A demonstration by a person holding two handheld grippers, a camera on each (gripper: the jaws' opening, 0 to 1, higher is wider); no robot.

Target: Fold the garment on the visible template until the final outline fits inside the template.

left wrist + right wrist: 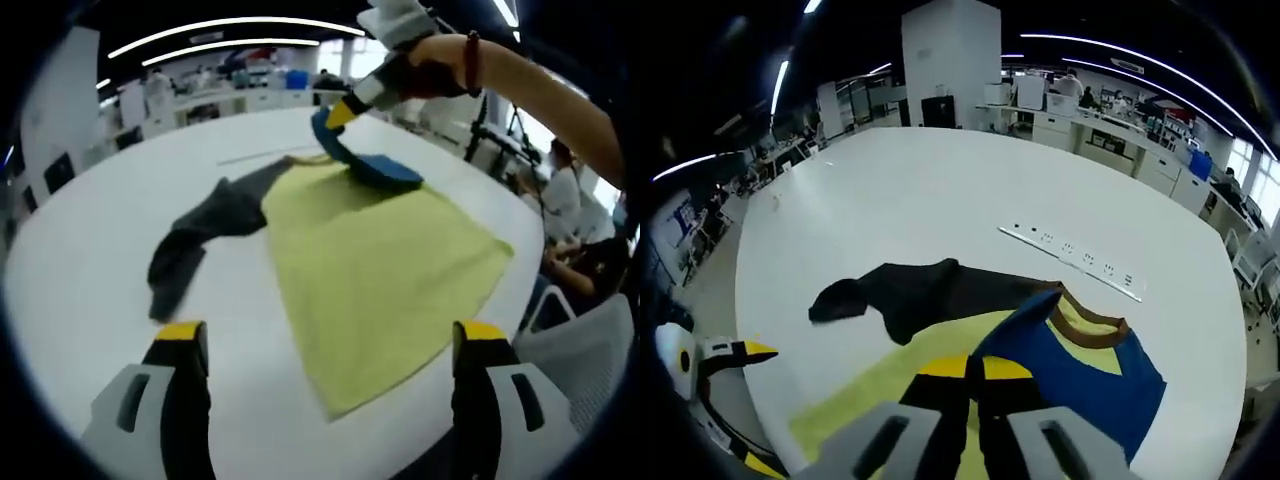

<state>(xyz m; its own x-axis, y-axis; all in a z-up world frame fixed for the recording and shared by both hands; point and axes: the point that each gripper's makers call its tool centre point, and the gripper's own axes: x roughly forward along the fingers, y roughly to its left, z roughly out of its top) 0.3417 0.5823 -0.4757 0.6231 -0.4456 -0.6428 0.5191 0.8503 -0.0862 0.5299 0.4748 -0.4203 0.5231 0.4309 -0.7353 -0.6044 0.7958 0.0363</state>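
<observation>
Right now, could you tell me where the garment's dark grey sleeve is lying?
In the left gripper view the dark grey sleeve lies flat on the white round table, stretching left from the yellow-green garment body, away from the blue folded part.

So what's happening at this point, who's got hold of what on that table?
A person is folding a yellow-green garment on a white table, one gripper in each hand. The right gripper is shut on the garment's blue part near the brown collar, lifting it over the body. The left gripper is open, off the cloth. A dark grey sleeve still lies spread out sideways. A white strip lies beyond.
</observation>
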